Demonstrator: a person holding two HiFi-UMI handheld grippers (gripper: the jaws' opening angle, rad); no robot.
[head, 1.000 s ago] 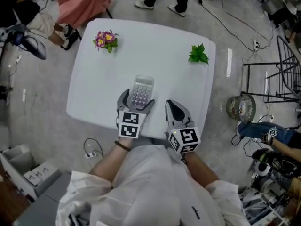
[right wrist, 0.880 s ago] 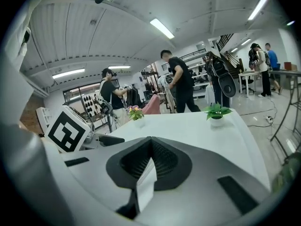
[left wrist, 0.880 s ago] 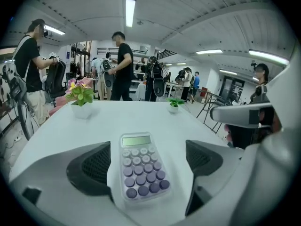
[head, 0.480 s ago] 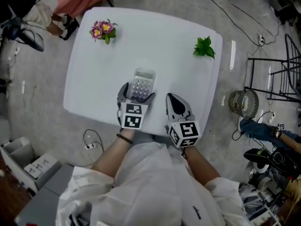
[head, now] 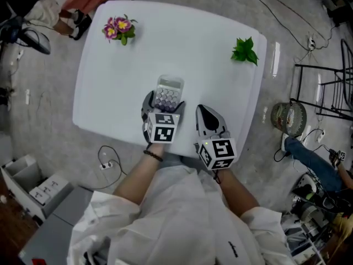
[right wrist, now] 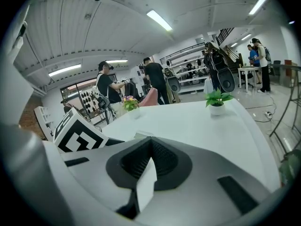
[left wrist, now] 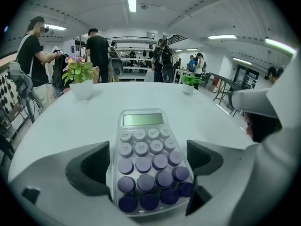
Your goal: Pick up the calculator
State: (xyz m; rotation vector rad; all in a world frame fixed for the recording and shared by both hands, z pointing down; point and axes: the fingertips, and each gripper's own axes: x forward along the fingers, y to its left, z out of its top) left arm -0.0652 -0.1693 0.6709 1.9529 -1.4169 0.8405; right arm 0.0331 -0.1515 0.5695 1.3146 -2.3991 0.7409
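Lying flat on the desk close to its near edge, keys up and display pointing away from the person, the calculator is being straddled by the left hand-held gripper. Its jaws have just been opening and are being held wide apart, one along each long side, with no pad pressing on the case yet. The right hand-held gripper is being held just beside it, jaws together on nothing.

The calculator is being judged light and stiff: a thin plastic body with raised round keys. Its smooth sides are likely slippery, and the keys are being taken as the part not to squeeze. A hold across the two long edges, about the middle of the key field, is being judged best. The pads should sit low against the desk, so the case is not being tipped or pushed ahead as they close.

Nothing is being seen in the way. A flower pot and a green plant are standing well apart at the far corners, and people are standing beyond the desk.
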